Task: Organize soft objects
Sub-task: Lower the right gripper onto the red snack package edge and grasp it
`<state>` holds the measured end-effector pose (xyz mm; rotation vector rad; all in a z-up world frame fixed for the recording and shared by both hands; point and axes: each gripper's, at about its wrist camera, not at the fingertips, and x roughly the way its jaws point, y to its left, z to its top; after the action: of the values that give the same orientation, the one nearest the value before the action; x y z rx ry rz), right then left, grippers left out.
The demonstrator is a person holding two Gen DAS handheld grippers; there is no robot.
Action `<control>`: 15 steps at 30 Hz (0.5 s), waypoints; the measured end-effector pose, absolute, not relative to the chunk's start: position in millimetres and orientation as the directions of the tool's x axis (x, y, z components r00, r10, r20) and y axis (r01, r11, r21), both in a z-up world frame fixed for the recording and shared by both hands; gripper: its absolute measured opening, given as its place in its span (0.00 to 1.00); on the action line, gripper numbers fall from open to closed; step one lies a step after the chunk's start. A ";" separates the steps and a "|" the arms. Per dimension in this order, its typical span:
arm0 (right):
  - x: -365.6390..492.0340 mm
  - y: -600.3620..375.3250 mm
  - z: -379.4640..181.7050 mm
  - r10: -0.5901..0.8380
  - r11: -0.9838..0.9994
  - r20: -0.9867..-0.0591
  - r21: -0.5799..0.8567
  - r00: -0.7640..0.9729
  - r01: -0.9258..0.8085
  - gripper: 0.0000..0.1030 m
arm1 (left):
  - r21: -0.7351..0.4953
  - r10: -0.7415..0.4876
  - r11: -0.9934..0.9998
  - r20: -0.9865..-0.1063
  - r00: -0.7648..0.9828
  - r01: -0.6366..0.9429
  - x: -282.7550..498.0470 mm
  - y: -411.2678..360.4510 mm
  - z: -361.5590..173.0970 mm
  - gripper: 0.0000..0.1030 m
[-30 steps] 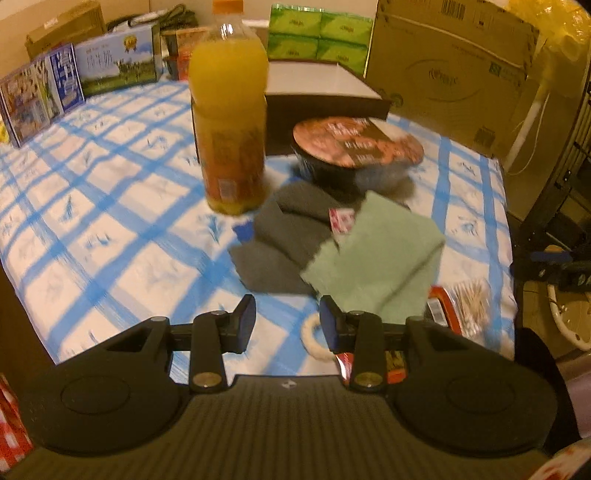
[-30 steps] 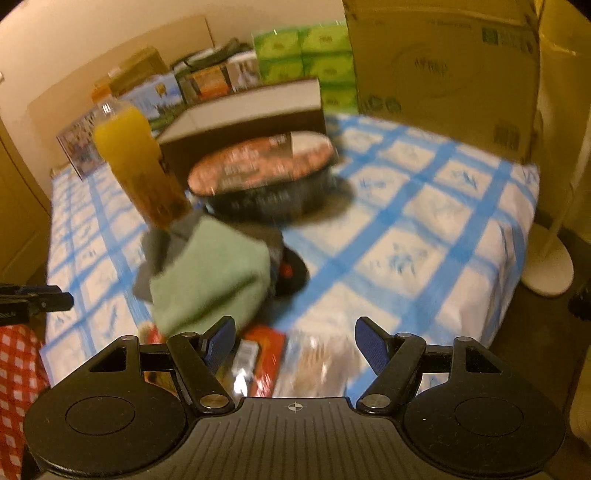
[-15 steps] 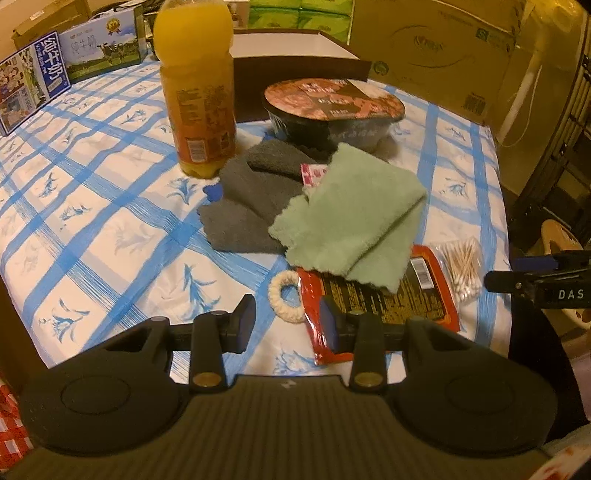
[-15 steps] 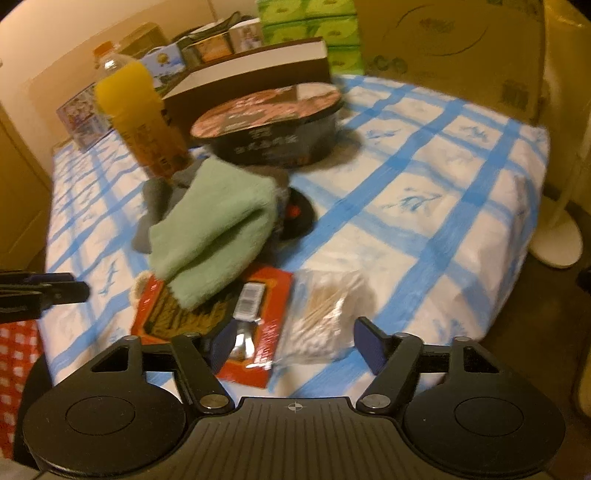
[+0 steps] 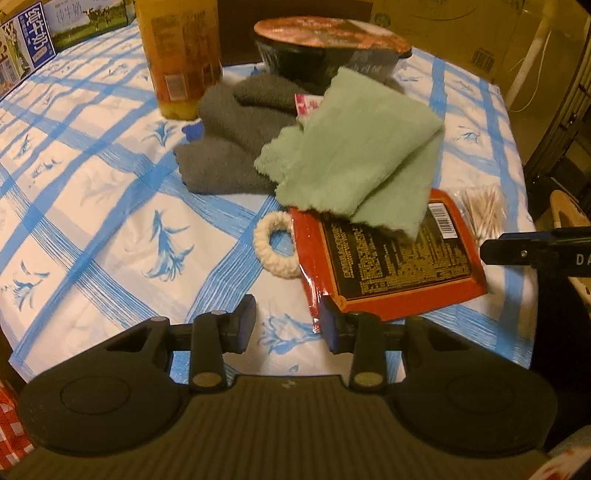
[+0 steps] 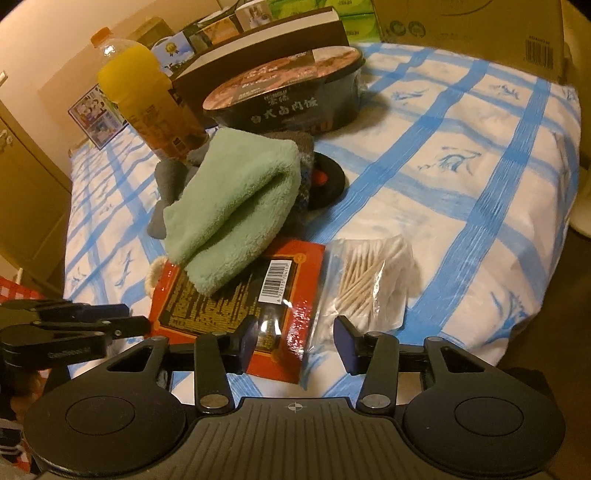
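Observation:
A folded light green cloth (image 5: 354,147) (image 6: 236,206) lies on top of a dark grey towel (image 5: 229,140) (image 6: 166,181) and partly over a red snack packet (image 5: 391,258) (image 6: 236,295). A cream rope ring (image 5: 275,245) lies beside the packet's left edge. My left gripper (image 5: 288,325) is open and empty, low over the table's near edge, its right finger by the packet's corner. My right gripper (image 6: 295,343) is open and empty, above the packet's near end.
The table has a blue-and-white checked cloth (image 5: 92,192). An orange juice bottle (image 6: 147,107) and a black instant-noodle bowl (image 6: 288,96) stand behind the cloths. A bag of cotton swabs (image 6: 369,280) lies right of the packet. Cardboard boxes (image 6: 472,33) line the back.
Both grippers have drawn back toward the table's near edge and dropped lower, so the red packet, rope ring and swabs now show in full. Nothing was grasped.

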<state>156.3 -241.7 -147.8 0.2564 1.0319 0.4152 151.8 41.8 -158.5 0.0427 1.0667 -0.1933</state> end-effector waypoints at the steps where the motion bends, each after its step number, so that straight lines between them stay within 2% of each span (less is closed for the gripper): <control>1: 156.8 -241.3 -148.9 0.452 0.892 -0.772 0.401 0.446 -0.211 0.46 | -0.061 -0.138 0.982 -0.873 0.468 0.176 153.0 42.1 -160.3 0.33; 8: 161.6 -236.9 -147.8 0.493 0.870 -0.753 0.438 0.436 -0.228 0.46 | -0.061 -0.136 0.983 -0.875 0.465 0.172 158.0 41.9 -166.4 0.33; 15: 164.0 -248.9 -170.5 0.547 0.827 -0.741 0.550 0.390 -0.116 0.45 | -0.073 -0.146 0.982 -0.874 0.464 0.172 159.1 44.3 -168.4 0.34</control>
<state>164.0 -248.9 -170.5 0.4495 1.0970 0.4400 159.1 44.3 -168.4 0.0268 1.0710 -0.1959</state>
